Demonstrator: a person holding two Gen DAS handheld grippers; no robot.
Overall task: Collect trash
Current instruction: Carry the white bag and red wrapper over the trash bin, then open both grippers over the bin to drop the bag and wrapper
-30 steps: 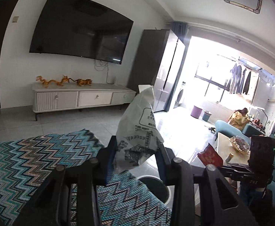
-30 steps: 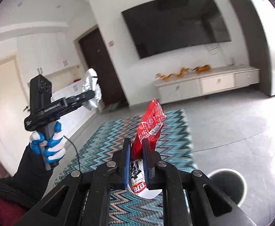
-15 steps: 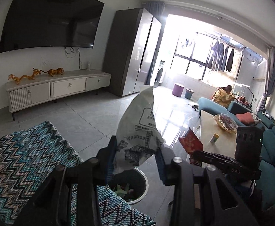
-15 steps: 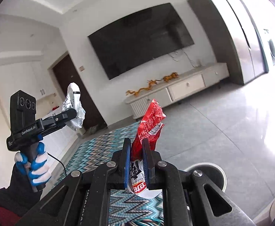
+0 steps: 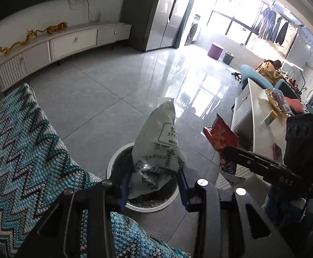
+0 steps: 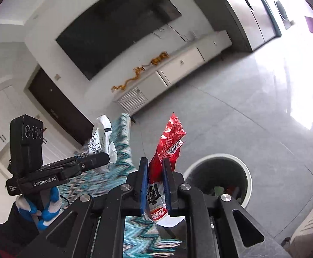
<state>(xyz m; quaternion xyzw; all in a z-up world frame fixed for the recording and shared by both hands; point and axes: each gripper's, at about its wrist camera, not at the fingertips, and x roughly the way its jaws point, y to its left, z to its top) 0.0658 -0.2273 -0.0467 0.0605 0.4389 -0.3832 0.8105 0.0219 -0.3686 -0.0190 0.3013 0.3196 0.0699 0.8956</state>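
Two grippers are in play, each clamped on a piece of trash. The left gripper (image 5: 154, 185) has its jaws partway apart and pressed on the crumpled lower part of a white wrapper (image 5: 158, 148) with black print, which stands up between the blue pads. Directly beyond and below it is a round white bin (image 5: 117, 161), its rim partly hidden by the wrapper and the fingers; the dark inside shows some scraps (too dim to tell what).

The right gripper (image 6: 154, 182) has its jaws nearly together on a red snack bag (image 6: 169, 146), the bag's white bottom end hanging below the pads. In its view the bin (image 6: 247, 180) sits on the grey tile floor (image 6: 242, 107) just right of the fingers, open-topped, with a few coloured bits inside.

A zigzag blue rug (image 5: 23, 146) lies left of the bin, its edge touching or just beside the rim. Farther off along the wall stands a long white cabinet (image 5: 70, 43) under a dark screen (image 6: 117, 30). To the right in the left view is a white table (image 5: 261, 116) with a few things on it. A blue-and-white gloved hand (image 6: 40, 208) grips the left gripper's handle.
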